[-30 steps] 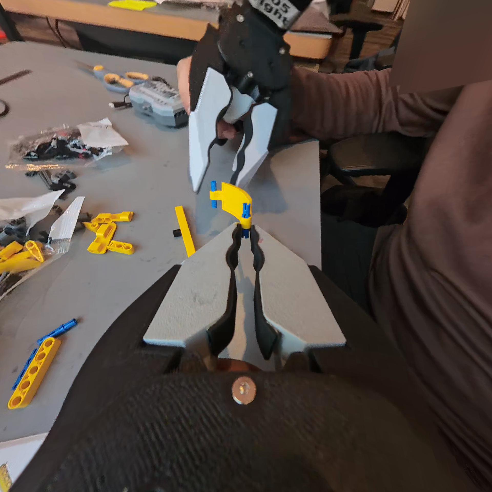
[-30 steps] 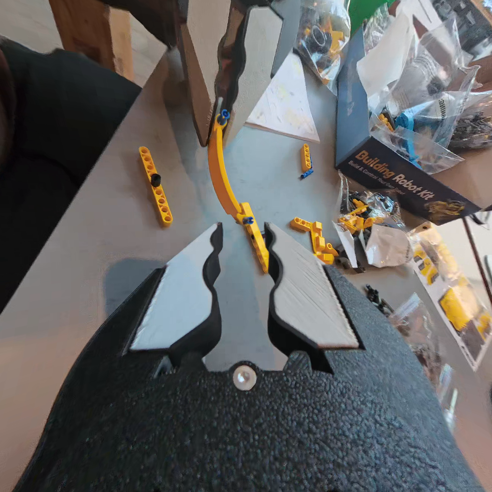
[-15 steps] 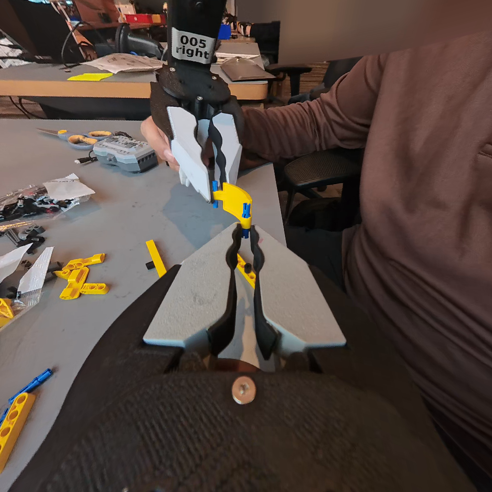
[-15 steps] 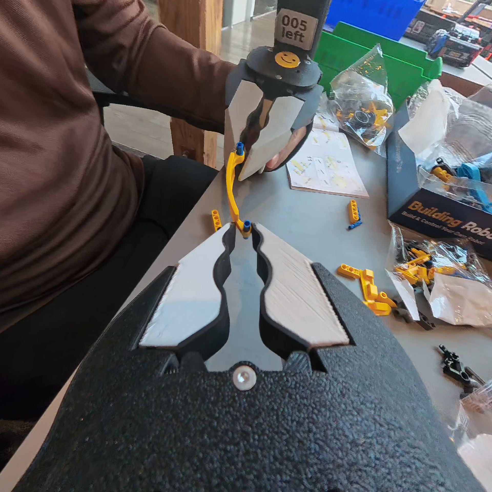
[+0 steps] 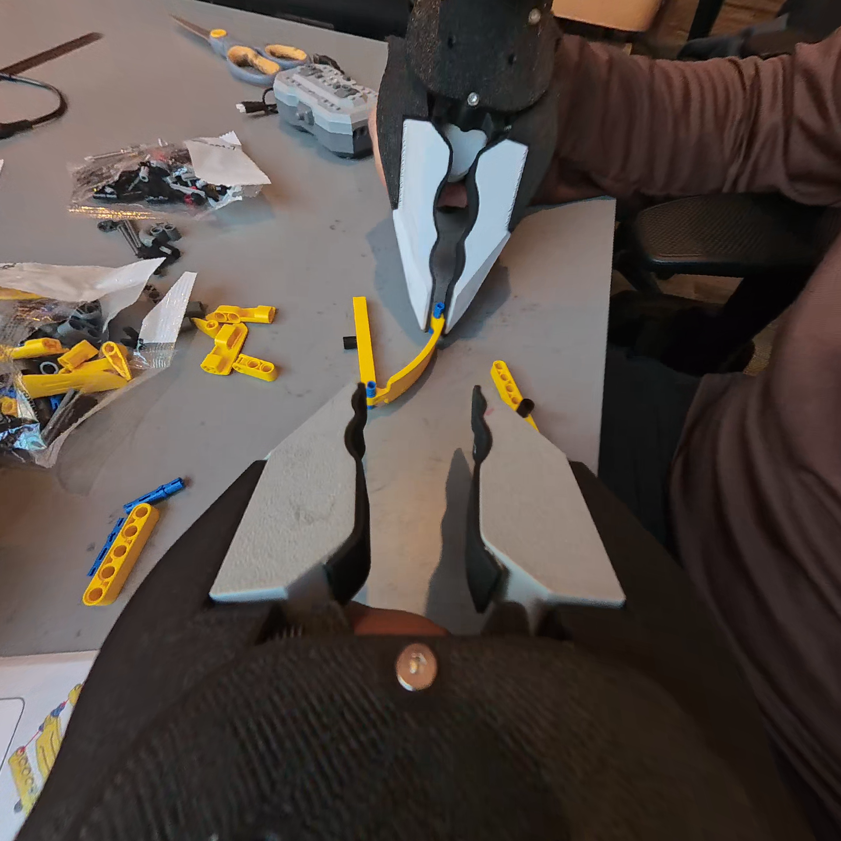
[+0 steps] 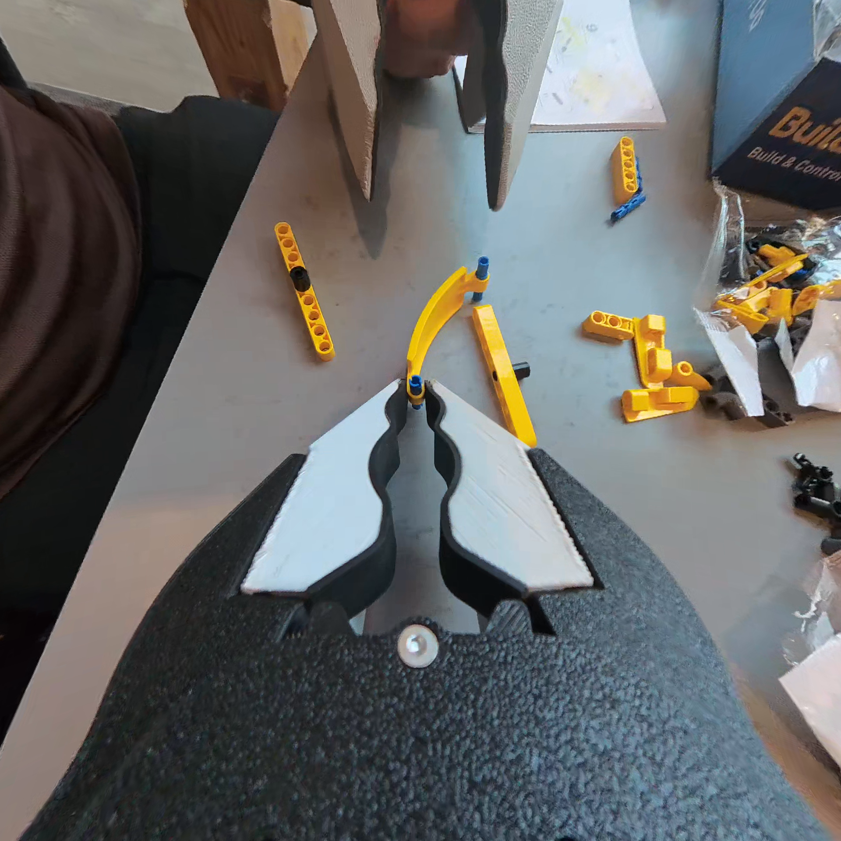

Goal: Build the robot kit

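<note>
Worktop (image 5: 136, 432): grey, strewn with loose yellow beams and parts bags.
Left gripper (image 5: 416, 396): jaws spread, empty, hovering just short of the arc's near end.
Right gripper (image 6: 416, 387): jaws pinching one pinned end.
Curved yellow piece (image 6: 432, 314): rests on the worktop, a blue pin (image 6: 481, 271) upright at its free end.

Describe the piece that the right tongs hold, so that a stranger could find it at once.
Look at the near edge of the grey table, between the two tongs. The curved yellow piece lies there, one end pinched in the right tongs. Unlike the straight yellow bars nearby, it bends like an arc, with blue pins at both ends.
</note>
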A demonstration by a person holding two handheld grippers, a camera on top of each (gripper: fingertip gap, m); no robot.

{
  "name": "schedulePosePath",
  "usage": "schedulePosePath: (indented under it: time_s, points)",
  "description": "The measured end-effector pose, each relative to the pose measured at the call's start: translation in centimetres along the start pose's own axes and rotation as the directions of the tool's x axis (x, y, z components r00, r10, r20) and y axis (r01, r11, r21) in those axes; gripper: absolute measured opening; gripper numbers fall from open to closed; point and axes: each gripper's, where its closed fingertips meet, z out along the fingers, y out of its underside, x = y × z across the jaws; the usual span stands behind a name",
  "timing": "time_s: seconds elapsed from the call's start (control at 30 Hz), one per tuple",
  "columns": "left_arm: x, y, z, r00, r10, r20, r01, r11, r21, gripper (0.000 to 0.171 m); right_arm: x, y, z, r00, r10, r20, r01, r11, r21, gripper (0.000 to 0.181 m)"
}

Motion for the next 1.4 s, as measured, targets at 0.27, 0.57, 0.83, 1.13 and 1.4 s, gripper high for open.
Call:
schedulePosePath:
  time_s: [0.27, 0.57, 0.83, 1.13, 1.4]
  points:
    - [-0.4, 0.4, 0.3, 1.000, -0.026, 0.013, 0.026, 0.999, -0.033, 0.041, 0.0, 0.4, 0.0, 0.994, 0.101, 0.045, -0.101, 0.995, -0.015, 0.010]
    - [-0.6, 0.9, 0.7, 0.999, -0.031, 0.023, 0.033, 0.997, -0.074, 0.042, 0.3, -0.5, -0.5, 0.996, 0.085, 0.021, -0.086, 0.996, 0.037, 0.030]
    - [-1.4, 0.3, 0.3, 0.994, -0.079, 0.075, 0.081, 0.997, -0.017, 0.042, 4.7, -0.8, -2.5, 0.968, 0.169, -0.184, -0.151, 0.983, 0.108, 0.025]
    - [-3.2, -0.5, -0.7, 0.973, -0.178, 0.145, 0.168, 0.983, 0.077, 0.037, 4.3, 1.1, 0.1, 0.974, 0.046, -0.221, -0.062, 0.996, -0.065, 0.008]
    - [-4.1, -1.3, -0.4, 0.931, -0.342, 0.131, 0.322, 0.935, 0.150, 0.036, 5.7, -2.8, -2.8, 0.882, -0.151, -0.446, 0.179, 0.984, 0.020, 0.008]
